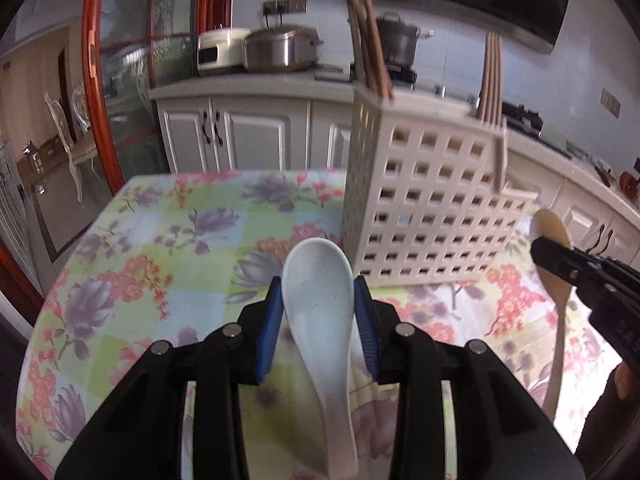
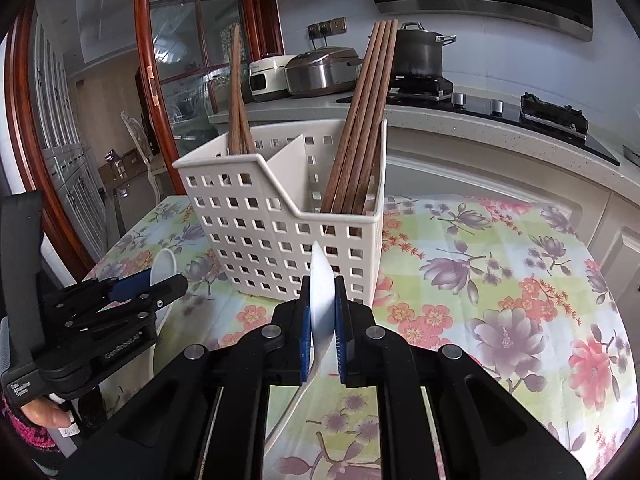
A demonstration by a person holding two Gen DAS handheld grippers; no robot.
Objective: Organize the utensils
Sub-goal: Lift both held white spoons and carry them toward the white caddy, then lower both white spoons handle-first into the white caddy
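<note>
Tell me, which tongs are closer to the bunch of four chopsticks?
Right. The right tongs point straight at the four chopsticks in the basket's low end; the left tongs are off beside its tall end.

A white ceramic spoon (image 1: 320, 320) is lying bowl-forward, just short of a white perforated utensil basket (image 1: 424, 200) standing upright. Brown wooden chopsticks (image 2: 360, 120) are leaning in its lower compartment, and more (image 2: 236, 96) in its taller one. A second spoon (image 2: 322, 296) is sitting edge-on before the basket.
</note>
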